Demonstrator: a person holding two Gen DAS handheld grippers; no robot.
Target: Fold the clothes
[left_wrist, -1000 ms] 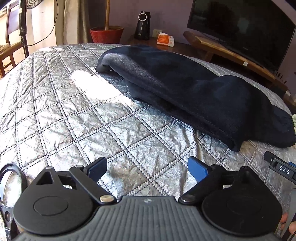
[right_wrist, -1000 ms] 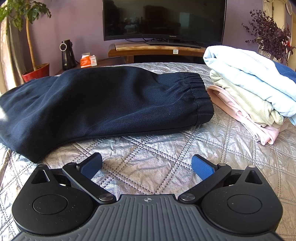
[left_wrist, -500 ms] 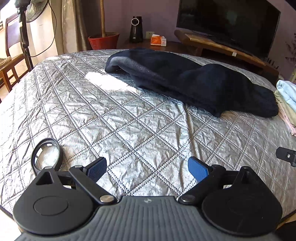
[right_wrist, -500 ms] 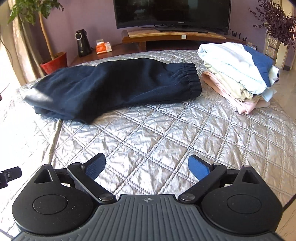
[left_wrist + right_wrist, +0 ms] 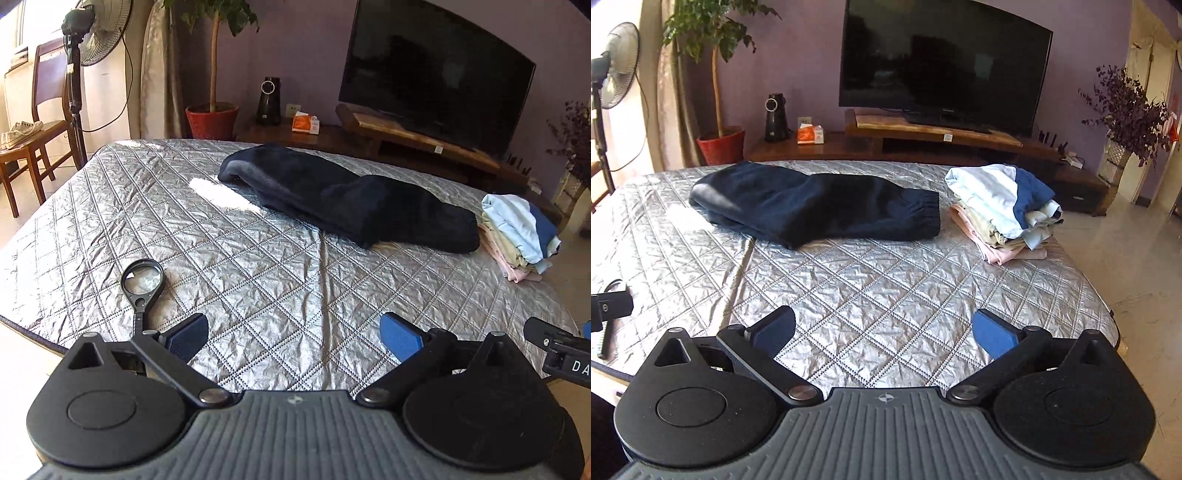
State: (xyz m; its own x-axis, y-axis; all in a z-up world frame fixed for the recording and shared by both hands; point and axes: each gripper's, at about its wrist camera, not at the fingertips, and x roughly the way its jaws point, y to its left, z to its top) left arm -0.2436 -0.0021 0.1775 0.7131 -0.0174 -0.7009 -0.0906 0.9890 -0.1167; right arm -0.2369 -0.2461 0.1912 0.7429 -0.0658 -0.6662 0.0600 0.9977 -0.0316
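Observation:
Dark navy folded trousers [image 5: 347, 199] lie across the far middle of the silver quilted table [image 5: 258, 266], elastic waistband to the right [image 5: 923, 214]. A stack of folded clothes [image 5: 1001, 210] in light blue, navy, beige and pink sits right of them; it also shows in the left wrist view [image 5: 517, 232]. My left gripper [image 5: 293, 336] is open and empty, above the table's near edge, far from the trousers. My right gripper [image 5: 882, 330] is open and empty, also above the near edge.
A black magnifying glass [image 5: 142, 284] lies on the table near the left front. A TV [image 5: 942, 62] on a wooden stand, a potted plant [image 5: 720, 144], a fan [image 5: 92, 37] and a chair [image 5: 33, 129] stand around the table.
Both grippers have pulled back and up from the trousers toward the table's near edge, so more of the room shows. The trousers and the stack have not moved.

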